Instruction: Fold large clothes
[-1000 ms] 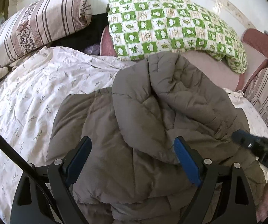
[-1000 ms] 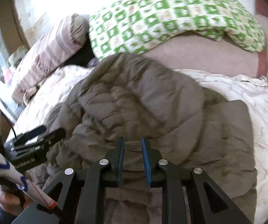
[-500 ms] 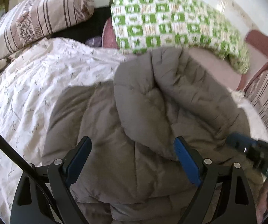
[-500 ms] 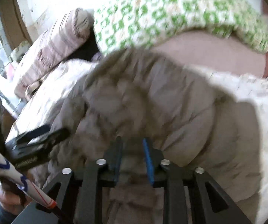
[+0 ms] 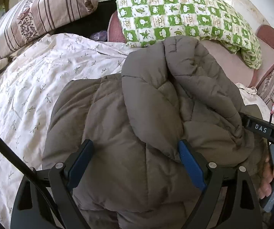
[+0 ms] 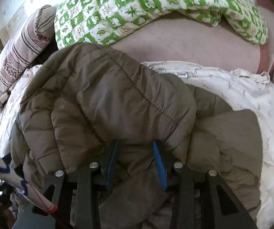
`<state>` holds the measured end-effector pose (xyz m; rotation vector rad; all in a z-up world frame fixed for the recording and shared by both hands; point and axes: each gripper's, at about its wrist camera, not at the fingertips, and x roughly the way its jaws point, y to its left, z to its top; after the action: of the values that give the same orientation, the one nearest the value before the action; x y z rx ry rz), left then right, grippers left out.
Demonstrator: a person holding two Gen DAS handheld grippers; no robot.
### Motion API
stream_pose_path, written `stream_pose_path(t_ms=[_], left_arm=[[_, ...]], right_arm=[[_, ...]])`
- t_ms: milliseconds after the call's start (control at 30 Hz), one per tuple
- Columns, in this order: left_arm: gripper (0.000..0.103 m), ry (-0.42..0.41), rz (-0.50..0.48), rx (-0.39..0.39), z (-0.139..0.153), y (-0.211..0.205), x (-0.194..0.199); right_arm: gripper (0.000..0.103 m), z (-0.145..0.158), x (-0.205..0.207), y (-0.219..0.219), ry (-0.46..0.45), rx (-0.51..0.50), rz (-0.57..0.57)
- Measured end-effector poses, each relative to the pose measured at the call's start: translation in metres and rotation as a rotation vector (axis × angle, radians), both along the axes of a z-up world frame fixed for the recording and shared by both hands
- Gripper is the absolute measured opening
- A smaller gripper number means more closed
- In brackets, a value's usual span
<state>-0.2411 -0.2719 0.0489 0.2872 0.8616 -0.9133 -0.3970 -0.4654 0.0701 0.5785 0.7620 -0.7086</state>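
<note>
A large grey-brown quilted jacket (image 5: 156, 103) lies bunched on a white floral bedsheet (image 5: 32, 87), one part folded over the rest. My left gripper (image 5: 135, 148) is open wide just above the jacket's near part, holding nothing. My right gripper (image 6: 135, 148) hovers over the jacket (image 6: 117, 99) with its jaws partly open and cloth lying between them, not pinched. The right gripper's body also shows in the left wrist view (image 5: 260, 127) at the jacket's right edge.
A green checked pillow (image 5: 184, 15) and a striped pillow (image 5: 32, 19) lie at the head of the bed. A pink mattress surface (image 6: 184, 43) shows beyond the jacket. A wooden bed frame (image 5: 272, 36) stands at the right.
My right gripper has opened from nearly shut to partly open and moved closer over the jacket. The left gripper stays open, shifted slightly.
</note>
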Motion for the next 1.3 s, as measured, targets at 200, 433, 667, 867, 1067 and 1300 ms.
stream_pose_path(t_ms=[200,433,667,867,1067,1300], left_arm=[[0.089,0.002,0.022,-0.054,0.011,0.008,0.004],[0.089,0.013,0.020,-0.006,0.000,0.002,0.005],[0.089,-0.002,0.007,-0.038,0.012,0.008,-0.001],[0.089,-0.021,0.004,-0.065,0.033,0.019,-0.010],[0.089,-0.058,-0.016,-0.082,0.057,0.034,-0.032],[0.089,-0.110,-0.058,-0.069,0.064,0.076,-0.072]], right_arm=[[0.041,0.037,0.005,0.026,-0.102,-0.059,0.070],[0.041,-0.014,0.031,0.043,0.012,-0.004,0.125],[0.041,0.029,0.000,0.061,-0.080,-0.035,0.120],[0.041,0.050,-0.049,0.098,-0.118,-0.023,0.120],[0.042,0.043,-0.094,0.143,-0.070,0.034,0.113],[0.052,0.047,-0.157,0.205,-0.084,0.046,0.097]])
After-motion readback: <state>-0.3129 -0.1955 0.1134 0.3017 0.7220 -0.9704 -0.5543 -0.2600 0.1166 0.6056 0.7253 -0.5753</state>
